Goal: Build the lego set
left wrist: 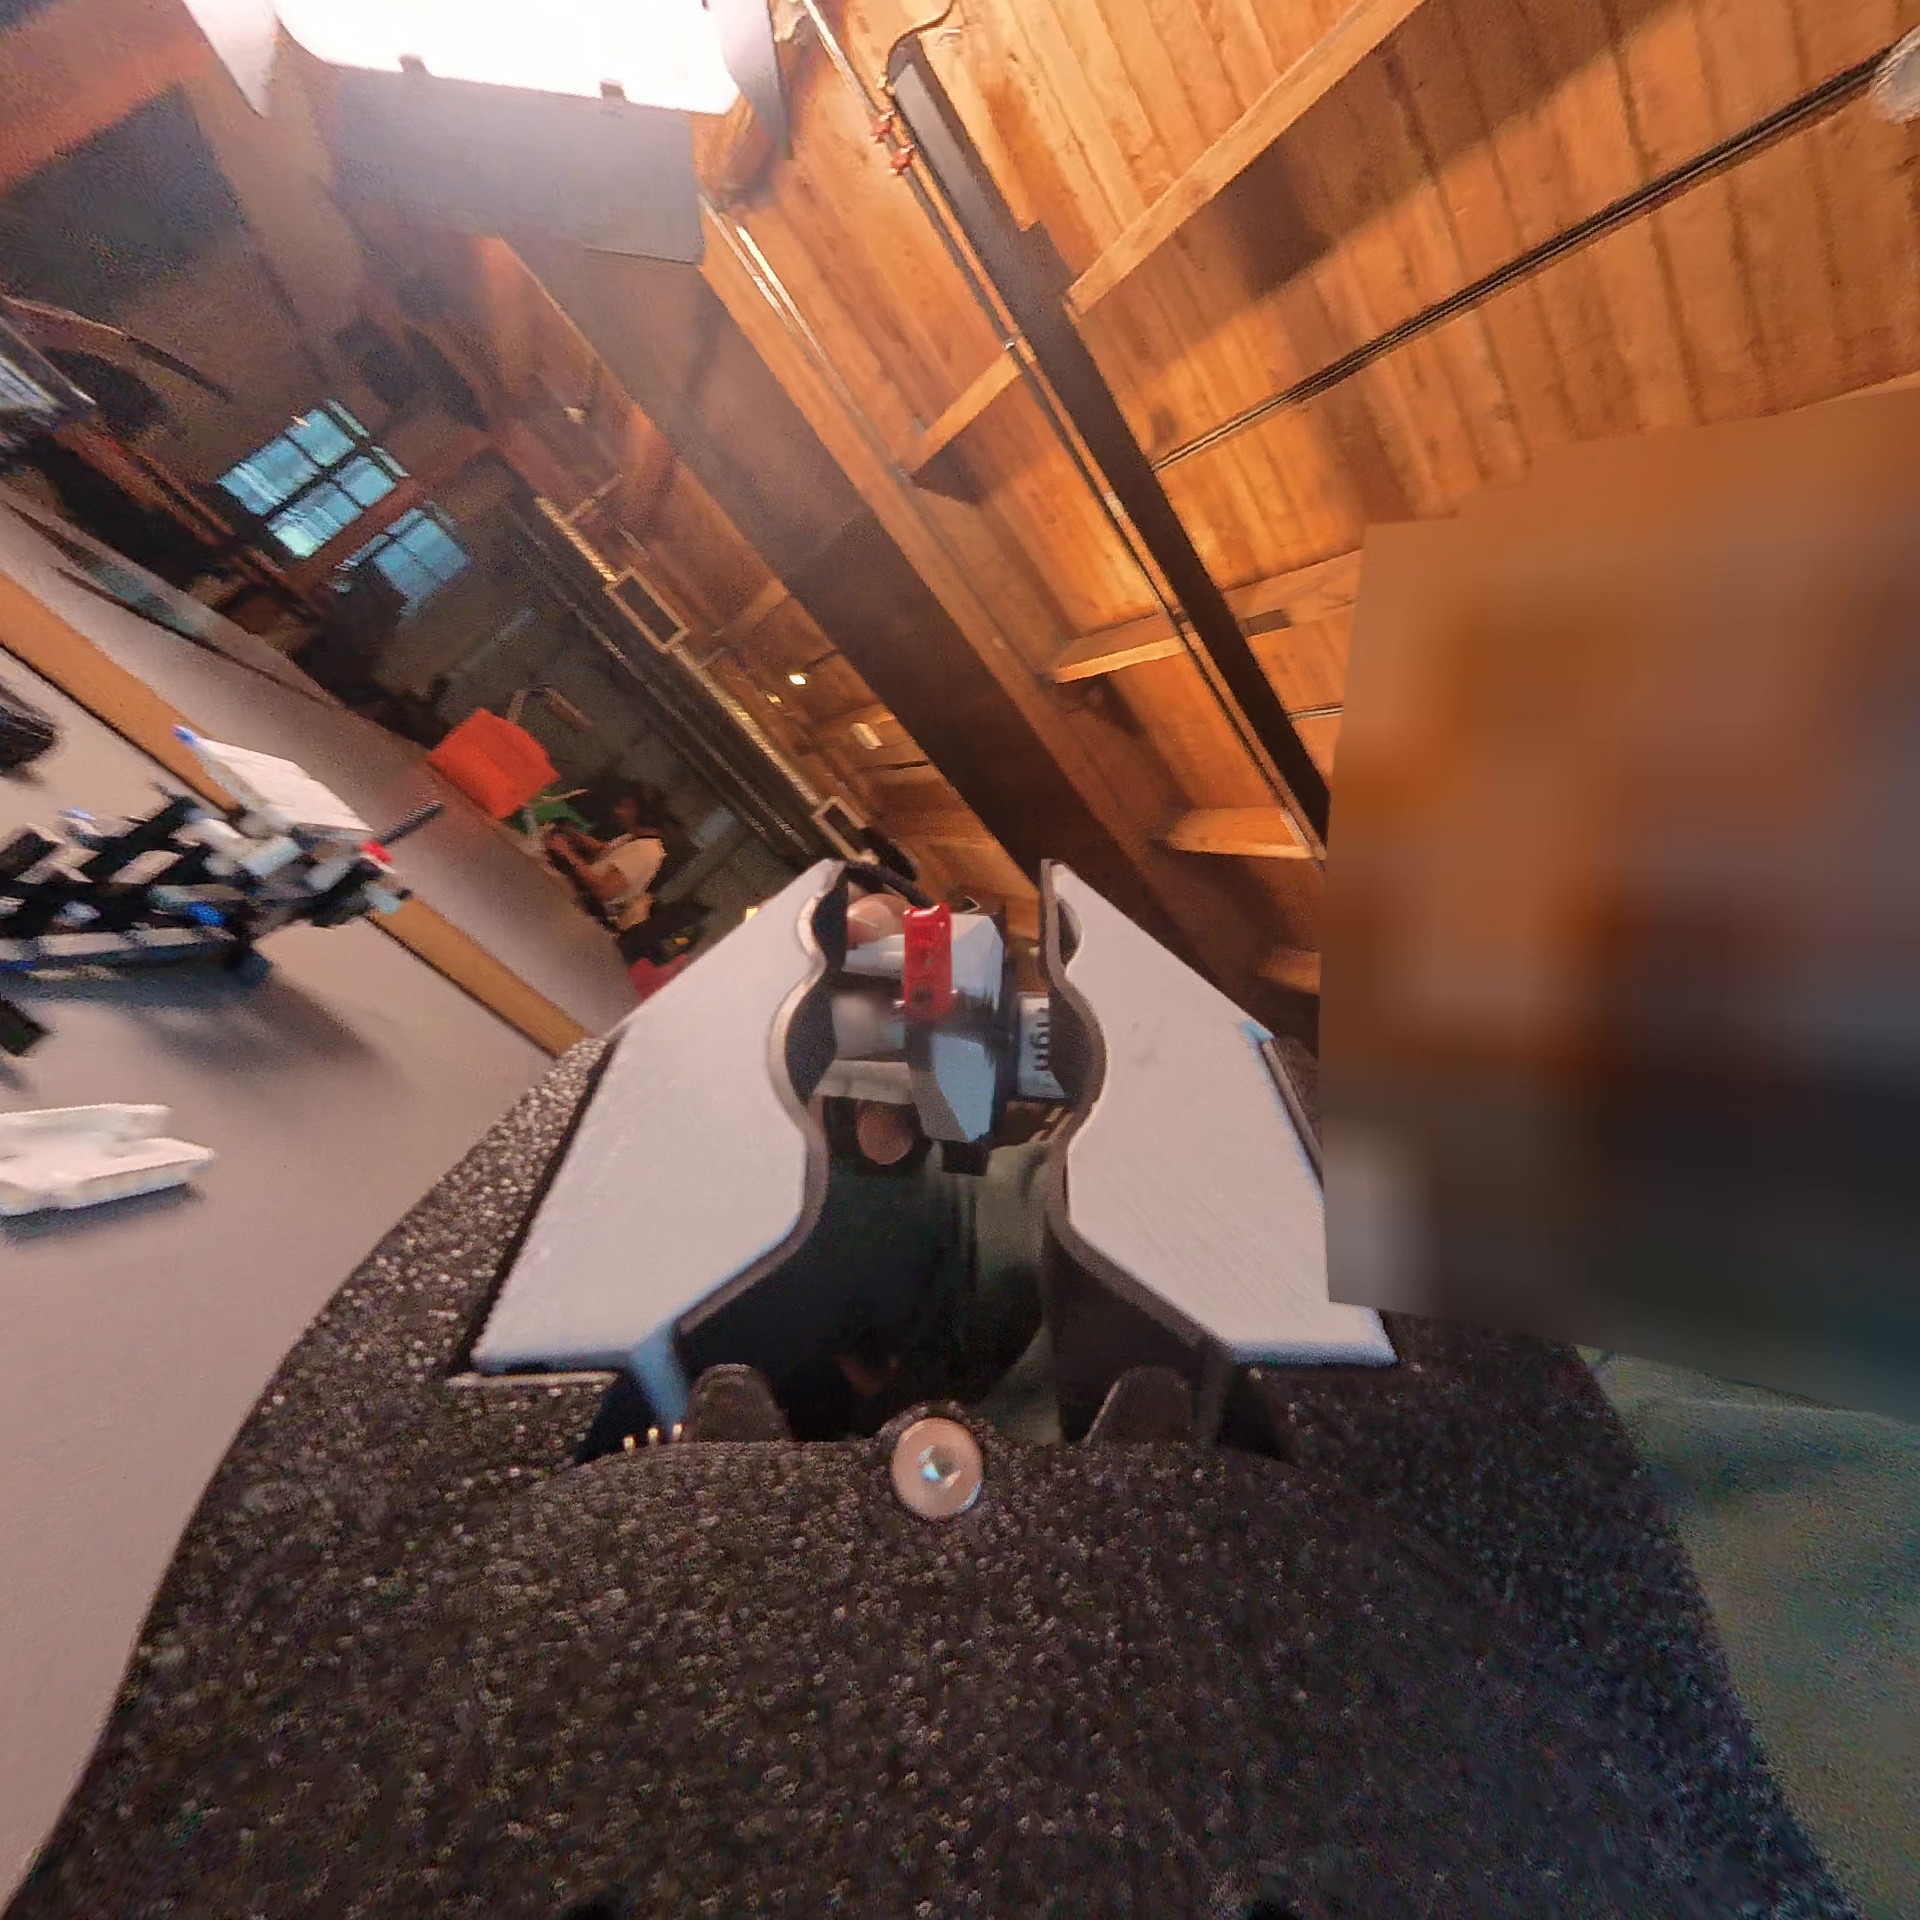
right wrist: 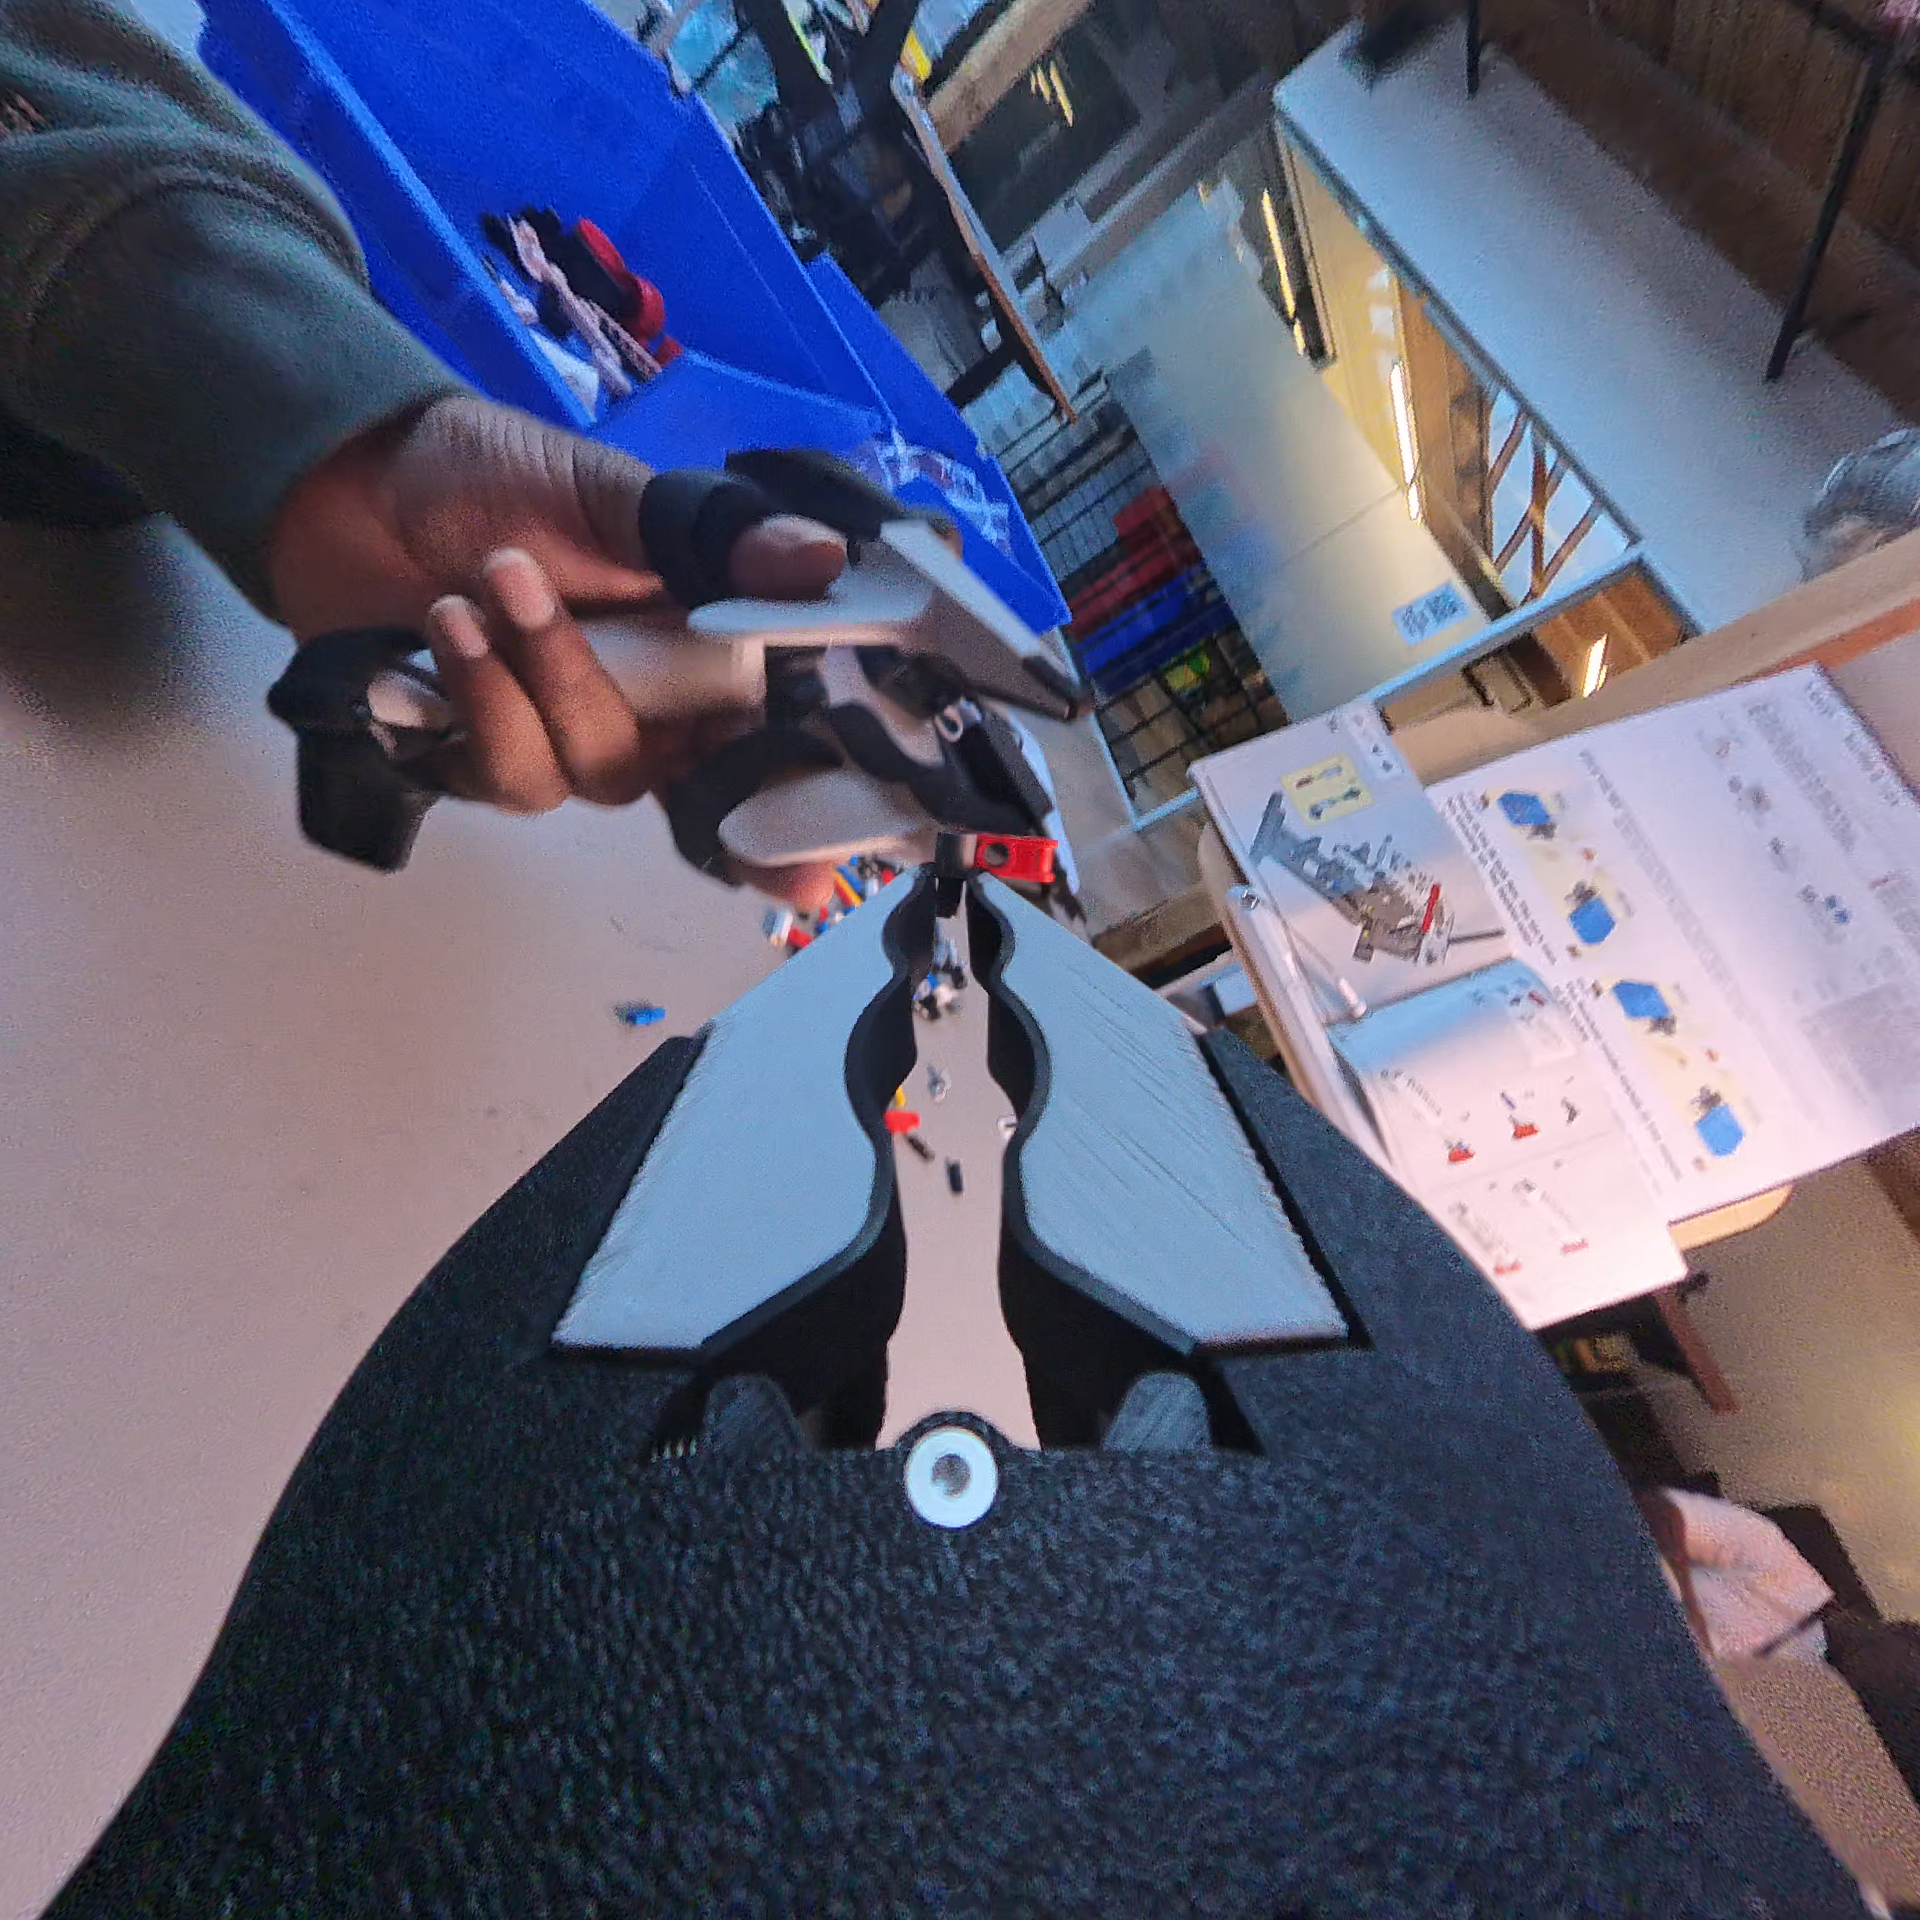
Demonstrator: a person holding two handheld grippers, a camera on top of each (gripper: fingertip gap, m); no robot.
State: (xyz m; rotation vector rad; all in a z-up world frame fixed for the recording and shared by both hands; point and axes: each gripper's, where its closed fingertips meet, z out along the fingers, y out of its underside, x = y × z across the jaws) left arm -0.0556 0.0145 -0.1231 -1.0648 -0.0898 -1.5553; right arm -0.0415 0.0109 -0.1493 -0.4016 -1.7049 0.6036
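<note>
While the half-built model (left wrist: 177,873) sits far off to the left on the table (right wrist: 312,1143), I am working in mid-air, joining one small part before it goes onto the build. My left gripper (left wrist: 940,894) has its fingers well apart and grips nothing that I can see; it is turned to face my right gripper (right wrist: 948,885). The right gripper's tips are nearly together, pinched on the dark stub of the red piece (right wrist: 1013,854). The red piece itself stands just past those tips, in the gap between the left fingers. I cannot tell whether it touches either left finger. As I judge it, the step in hand is a handover or a re-grip of this piece. Next I would close the left fingers squarely on the red body, then ease the right pair off. Loose pieces (right wrist: 831,914) lie beyond on the table, and the instruction booklet (right wrist: 1558,987) stands open at the right.
</note>
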